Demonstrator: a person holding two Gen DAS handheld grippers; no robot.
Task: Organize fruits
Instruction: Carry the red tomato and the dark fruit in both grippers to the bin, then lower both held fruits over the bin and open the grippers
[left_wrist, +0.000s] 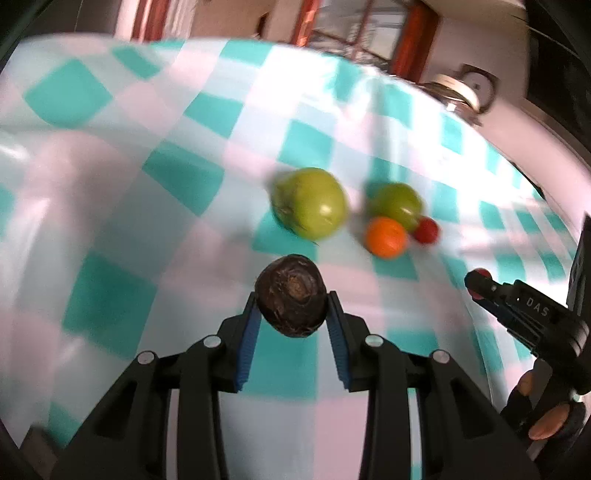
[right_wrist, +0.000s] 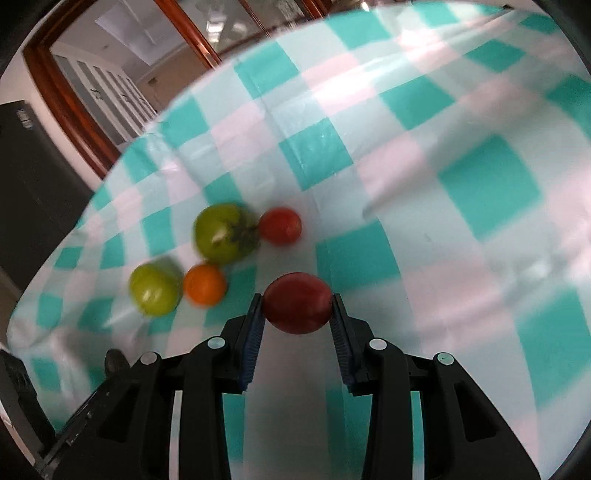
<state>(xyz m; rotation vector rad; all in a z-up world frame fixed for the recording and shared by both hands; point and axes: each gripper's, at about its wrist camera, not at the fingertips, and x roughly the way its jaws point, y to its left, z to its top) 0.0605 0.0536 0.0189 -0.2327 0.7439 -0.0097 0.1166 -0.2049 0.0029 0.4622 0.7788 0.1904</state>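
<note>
already both pairs of fingers are full: the left gripper (left_wrist: 291, 306) clamps a dark brown, rough round fruit (left_wrist: 291, 295), the right gripper (right_wrist: 298, 308) a smooth dark red fruit (right_wrist: 297, 302). the loose cluster of green, orange and red fruits (right_wrist: 212, 254) on the teal-checked tablecloth (right_wrist: 461, 177) lies ahead, between the two, so either hand is about equally near.

My right gripper (right_wrist: 297, 304) has a dark red fruit (right_wrist: 297, 302) pinched between its blue pads (right_wrist: 255, 332). Ahead and to its left on the checked cloth (right_wrist: 461, 184) lie two green fruits (right_wrist: 221, 232), an orange one (right_wrist: 204, 284) and a small red one (right_wrist: 280, 226).
</note>
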